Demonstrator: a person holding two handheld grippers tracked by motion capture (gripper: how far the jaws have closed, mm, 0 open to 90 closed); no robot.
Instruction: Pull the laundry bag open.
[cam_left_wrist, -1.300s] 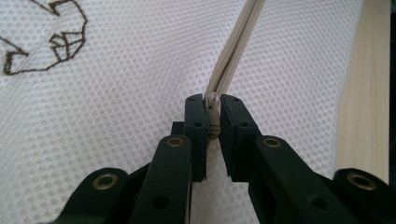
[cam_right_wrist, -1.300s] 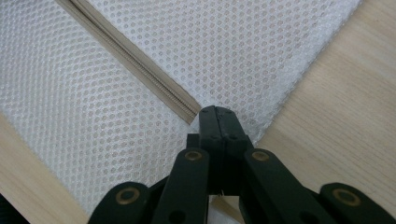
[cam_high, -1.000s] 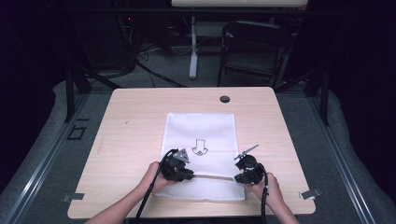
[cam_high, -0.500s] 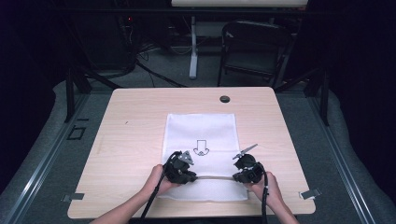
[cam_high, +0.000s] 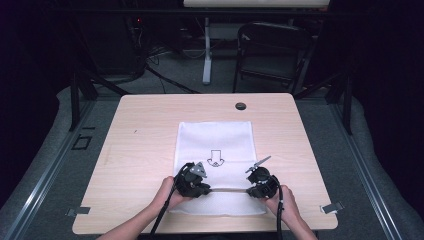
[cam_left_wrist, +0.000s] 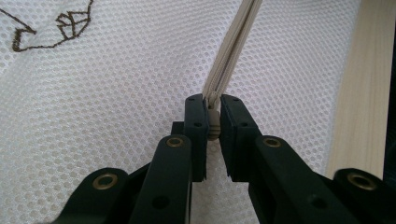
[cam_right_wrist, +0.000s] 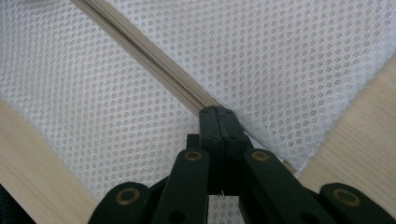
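High view: a white mesh bag (cam_high: 215, 145) is laid flat on the wooden table (cam_high: 140, 150), its near end between the two grippers.
Zipper: a beige zipper (cam_high: 229, 190) is stretched across the bag's near end, from one gripper to the other.
Left gripper (cam_high: 202, 187): its jaws are clamped on the zipper pull (cam_left_wrist: 213, 122), seen pinched between the pads in the left gripper view.
Right gripper (cam_high: 252, 188): its jaws are pressed together on the zipper's end at the bag's corner.
Print: a dark arrow mark (cam_high: 215, 159) is seen mid-bag.
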